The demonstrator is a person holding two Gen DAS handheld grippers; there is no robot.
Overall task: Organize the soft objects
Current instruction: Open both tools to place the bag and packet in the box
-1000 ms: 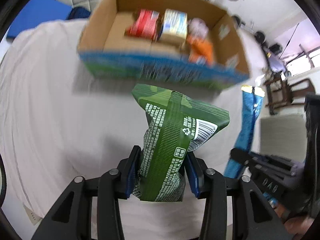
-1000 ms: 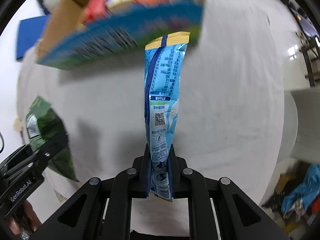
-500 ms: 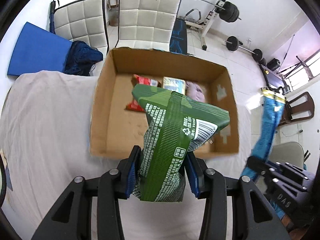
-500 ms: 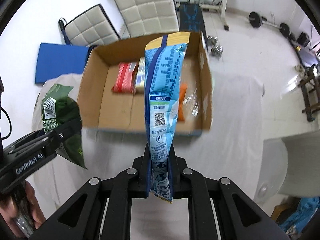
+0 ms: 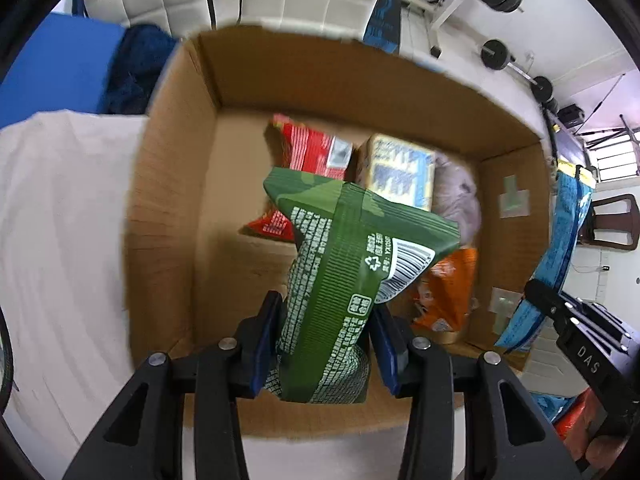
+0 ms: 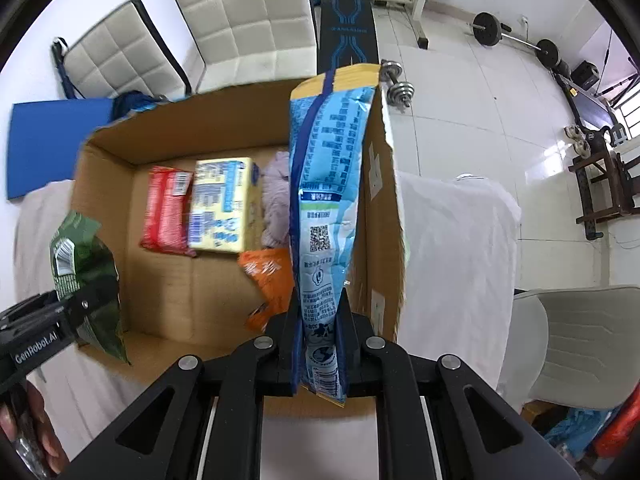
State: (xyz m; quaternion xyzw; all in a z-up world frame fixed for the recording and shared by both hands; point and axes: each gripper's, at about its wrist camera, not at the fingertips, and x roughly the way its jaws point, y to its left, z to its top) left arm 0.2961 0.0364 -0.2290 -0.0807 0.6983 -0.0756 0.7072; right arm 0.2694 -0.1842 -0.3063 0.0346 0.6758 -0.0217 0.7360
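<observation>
My left gripper (image 5: 326, 340) is shut on a green snack bag (image 5: 344, 272) and holds it over the near part of the open cardboard box (image 5: 168, 208). My right gripper (image 6: 320, 344) is shut on a tall light-blue snack bag (image 6: 328, 200) above the box's (image 6: 384, 240) right side. Inside the box lie a red packet (image 6: 166, 208), a yellow-and-blue packet (image 6: 222, 204), a lilac soft item (image 6: 276, 196) and an orange bag (image 6: 272, 280). The green bag (image 6: 86, 276) shows at the left of the right wrist view, the blue bag (image 5: 560, 248) at the right of the left wrist view.
The box stands on a table under a white cloth (image 6: 452, 248). Behind it are two white padded chairs (image 6: 248, 16), a blue mat (image 6: 48, 144) and a weight bench (image 6: 348, 28). A grey chair (image 6: 576, 340) stands at the right.
Both grippers have moved forward and down toward the box with their bags; the box now fills much more of each view. Neither grip has changed.
</observation>
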